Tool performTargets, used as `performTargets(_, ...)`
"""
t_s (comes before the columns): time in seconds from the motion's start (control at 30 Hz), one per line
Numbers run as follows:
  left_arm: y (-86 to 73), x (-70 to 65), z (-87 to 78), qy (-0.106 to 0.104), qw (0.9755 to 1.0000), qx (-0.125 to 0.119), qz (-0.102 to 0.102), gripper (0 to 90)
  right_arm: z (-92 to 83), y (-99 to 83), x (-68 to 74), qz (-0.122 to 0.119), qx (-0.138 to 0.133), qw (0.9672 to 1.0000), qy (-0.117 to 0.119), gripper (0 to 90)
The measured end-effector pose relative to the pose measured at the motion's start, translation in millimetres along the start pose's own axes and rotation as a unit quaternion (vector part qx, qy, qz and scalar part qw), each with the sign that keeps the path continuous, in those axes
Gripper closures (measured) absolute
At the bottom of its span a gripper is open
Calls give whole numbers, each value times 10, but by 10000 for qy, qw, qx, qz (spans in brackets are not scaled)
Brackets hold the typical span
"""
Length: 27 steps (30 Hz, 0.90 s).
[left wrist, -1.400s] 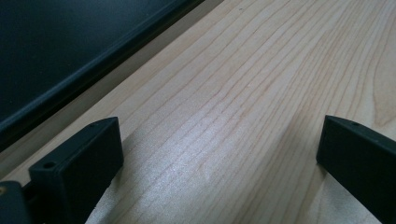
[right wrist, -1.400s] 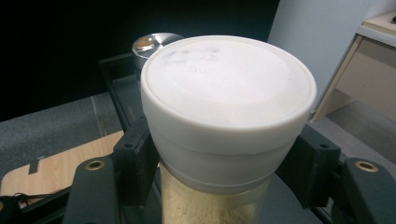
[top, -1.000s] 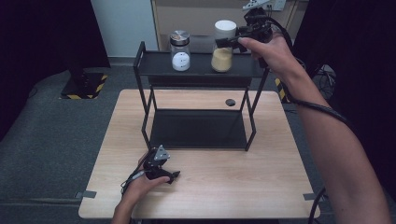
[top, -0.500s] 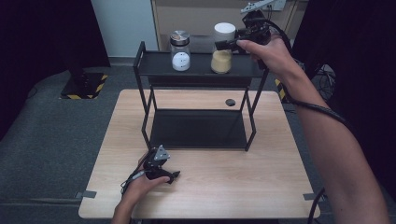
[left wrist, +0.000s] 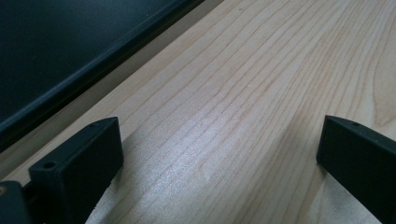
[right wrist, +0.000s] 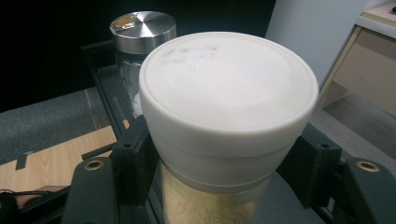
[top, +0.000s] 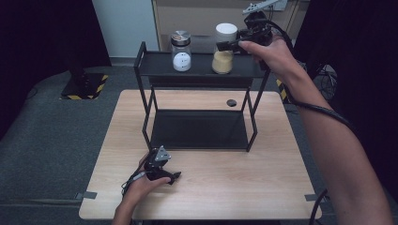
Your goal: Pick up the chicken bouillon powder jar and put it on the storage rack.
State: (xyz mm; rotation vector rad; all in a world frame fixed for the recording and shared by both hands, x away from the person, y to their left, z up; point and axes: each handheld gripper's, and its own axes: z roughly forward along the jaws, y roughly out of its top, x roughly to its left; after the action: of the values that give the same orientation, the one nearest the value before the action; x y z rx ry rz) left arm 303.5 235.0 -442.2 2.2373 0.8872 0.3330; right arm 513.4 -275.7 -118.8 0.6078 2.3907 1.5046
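Note:
A clear jar of yellow powder with a white lid (top: 223, 61) stands at the right of the black rack's top shelf (top: 155, 64). My right gripper (top: 228, 45) reaches in from the right and is shut on it. In the right gripper view the jaws of my right gripper (right wrist: 222, 161) press on the jar (right wrist: 229, 93) just under its lid. My left gripper (top: 168, 174) rests on the wooden table (top: 263, 178) near the front left. In the left gripper view its jaws (left wrist: 219, 154) stand open over bare wood.
A second jar with a metal lid (top: 181, 51) stands left of the held one on the same shelf, and shows behind it (right wrist: 140, 28). The rack's lower shelf (top: 202, 129) is bare. A small black disc (top: 231, 102) lies on the table behind the rack.

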Motion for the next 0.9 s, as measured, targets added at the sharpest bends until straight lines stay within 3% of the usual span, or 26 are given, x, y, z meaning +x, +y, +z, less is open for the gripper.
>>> performTargets(0.2,1,0,0,0,10000,1,-1,0,-9,3,15,-23,-12,10000,-36,290)
performTargets(0.33,1,0,0,-1,10000,1,-2,0,-19,3,97,-218,55,9995,-205,151)
performTargets(0.47,1,0,1,0,10000,1,-2,0,-76,9,152,-272,146,9992,-272,93)
performTargets(0.9,9,-2,10,-6,10000,0,3,0,-352,-8,368,-264,237,9987,-365,58)
